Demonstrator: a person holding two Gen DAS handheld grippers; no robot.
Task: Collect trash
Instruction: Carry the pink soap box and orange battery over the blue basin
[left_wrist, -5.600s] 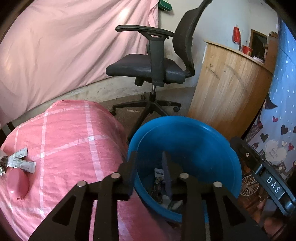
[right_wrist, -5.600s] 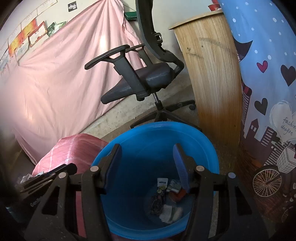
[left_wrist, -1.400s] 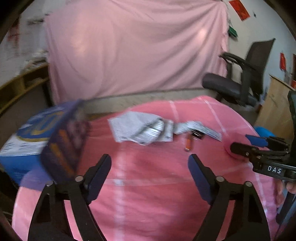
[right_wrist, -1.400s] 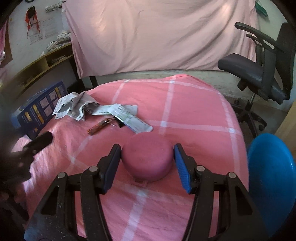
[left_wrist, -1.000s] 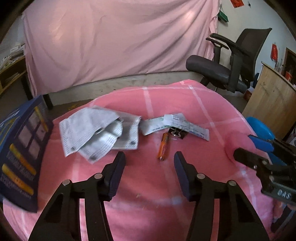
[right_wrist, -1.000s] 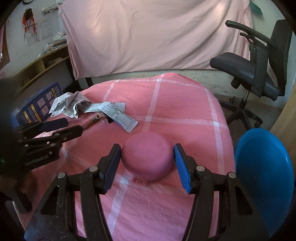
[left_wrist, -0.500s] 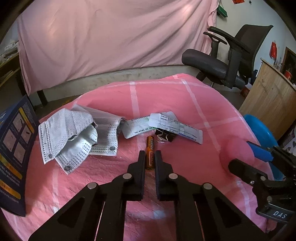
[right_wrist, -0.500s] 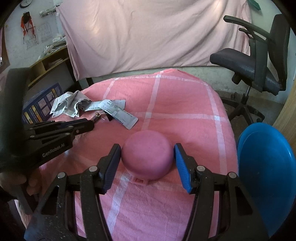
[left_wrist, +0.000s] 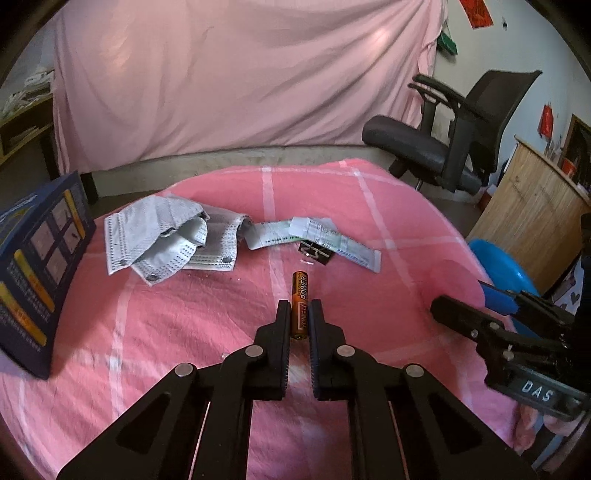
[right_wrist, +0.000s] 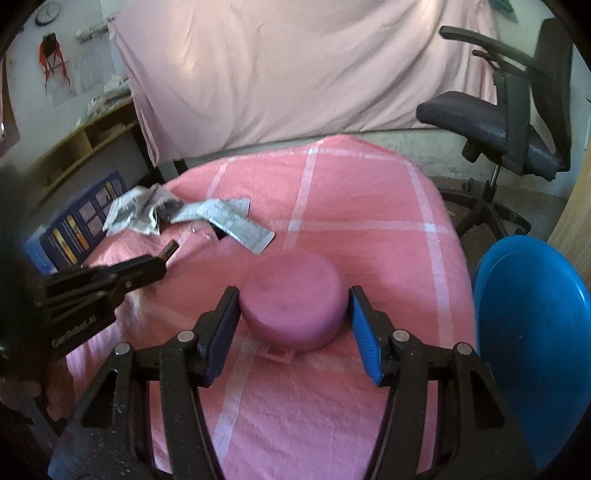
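Note:
On the pink checked tablecloth (left_wrist: 184, 332) an orange and black battery (left_wrist: 300, 291) lies end-on, and my left gripper (left_wrist: 299, 306) is shut on its near end. In the right wrist view the left gripper (right_wrist: 162, 266) shows at the left, with the battery tip (right_wrist: 170, 249) poking out. My right gripper (right_wrist: 291, 314) holds a pink round tub (right_wrist: 293, 299), its blue pads against both sides. The tub rests on the cloth. Farther back lie crumpled grey face masks (left_wrist: 166, 236), a folded paper strip (left_wrist: 332, 240) and a black binder clip (left_wrist: 314, 253).
A blue bin (right_wrist: 535, 350) stands off the table's right edge. A dark blue box (left_wrist: 37, 277) stands at the left edge. Beyond the table's far right are a black office chair (left_wrist: 424, 147) and a wooden counter (left_wrist: 528, 206). A pink sheet hangs behind.
My left gripper came in over the battery and its jaws closed on it. The right gripper has kept its hold on the pink tub and has barely moved.

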